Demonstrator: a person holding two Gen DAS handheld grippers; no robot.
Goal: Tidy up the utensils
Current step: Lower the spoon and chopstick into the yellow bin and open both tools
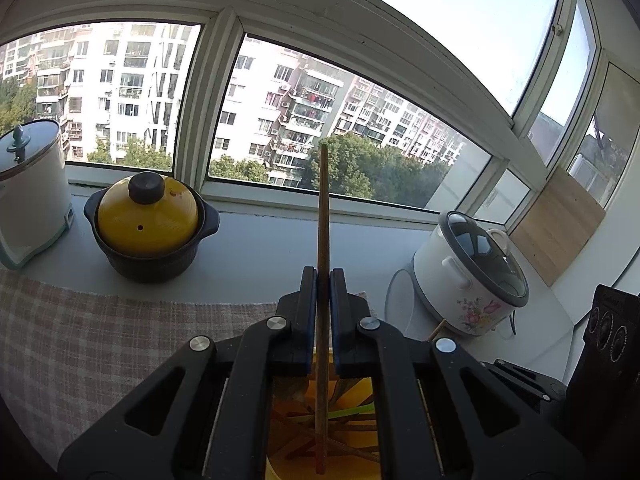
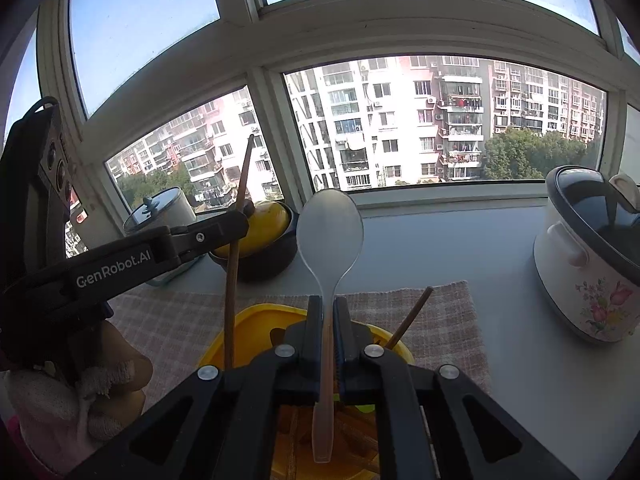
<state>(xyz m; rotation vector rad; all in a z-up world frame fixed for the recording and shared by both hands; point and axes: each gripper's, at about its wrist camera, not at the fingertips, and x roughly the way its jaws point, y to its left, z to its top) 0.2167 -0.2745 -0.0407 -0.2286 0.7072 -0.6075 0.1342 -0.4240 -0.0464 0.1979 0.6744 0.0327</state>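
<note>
My left gripper (image 1: 323,276) is shut on a brown wooden chopstick (image 1: 323,216) that stands upright, its lower end over a yellow container (image 1: 280,468) holding several chopsticks. In the right wrist view that same left gripper (image 2: 240,220) and chopstick (image 2: 236,248) show at the left. My right gripper (image 2: 328,304) is shut on the handle of a translucent plastic spoon (image 2: 330,228), bowl pointing up, above the yellow container (image 2: 256,316). Another chopstick (image 2: 410,316) leans out of the container at the right.
A checked cloth (image 1: 80,340) covers the counter. On the sill stand a yellow-lidded dark pot (image 1: 148,224), a white lidded pot (image 1: 28,196), a floral rice cooker (image 1: 472,272) and a wooden board (image 1: 556,224). A gloved hand (image 2: 72,392) holds the left gripper.
</note>
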